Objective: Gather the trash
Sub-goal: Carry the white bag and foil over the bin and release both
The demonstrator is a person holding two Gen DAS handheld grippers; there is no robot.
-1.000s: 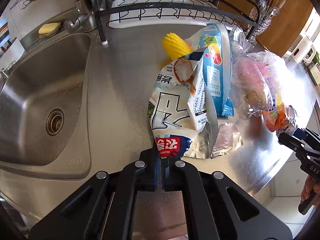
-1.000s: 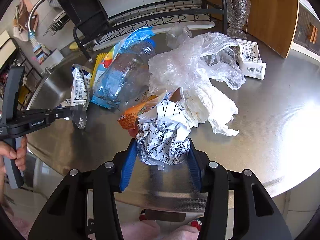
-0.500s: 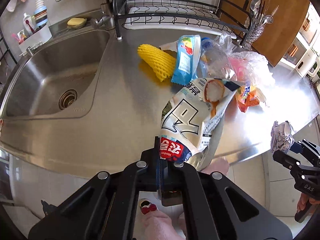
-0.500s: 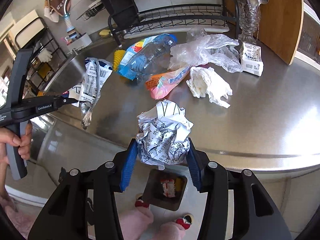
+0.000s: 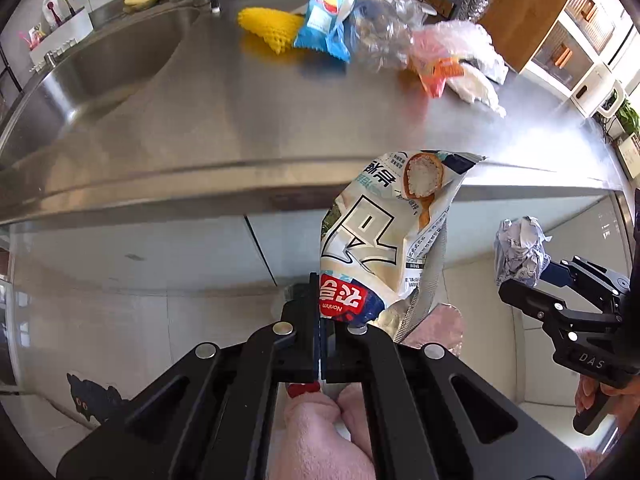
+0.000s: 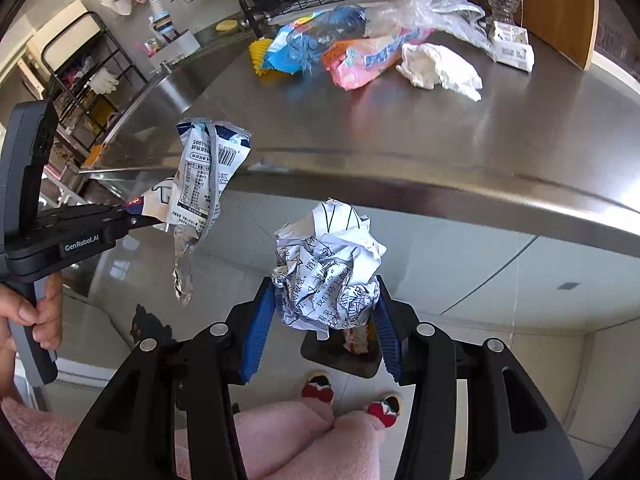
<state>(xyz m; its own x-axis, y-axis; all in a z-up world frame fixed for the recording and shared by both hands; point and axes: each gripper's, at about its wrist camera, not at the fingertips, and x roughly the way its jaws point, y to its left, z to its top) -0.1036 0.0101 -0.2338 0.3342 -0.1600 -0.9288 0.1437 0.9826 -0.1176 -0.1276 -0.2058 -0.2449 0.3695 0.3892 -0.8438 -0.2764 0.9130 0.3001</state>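
Item 1, nearest: left tongs (image 5: 324,344), pressed together on the red bottom corner of the white printed snack bag (image 5: 384,248). The bag hangs free beyond the tabletop edge, its silver torn flap trailing. Risk: the pinch takes only a thin corner, so a quick swing could slip the bag loose short of the bin.

Item 2: right tongs (image 6: 326,312), blue pads pinching the crumpled ball of printed white paper (image 6: 328,272). Directly below the ball, the dark square bin (image 6: 340,354) on the floor, partly hidden, with a wrapper inside. Risk: the mouth looks narrow; a release off centre would drop the ball onto the floor or the slippers (image 6: 352,396) just beside it.

Item 3, beyond both tongs: the stainless steel tabletop (image 6: 400,128), carrying the uncollected remainder: yellow foam net (image 5: 268,28), blue wrapper (image 5: 324,24), crushed clear bottle (image 5: 380,32), pink-orange packet (image 6: 360,60), white crumpled tissue (image 6: 440,68), clear plastic bag (image 6: 432,12), small white carton (image 6: 512,48).

Change against half a second ago: both tongs sit lower and further out from the tabletop; the paper ball now hangs over the bin; the snack bag has cleared the edge entirely.
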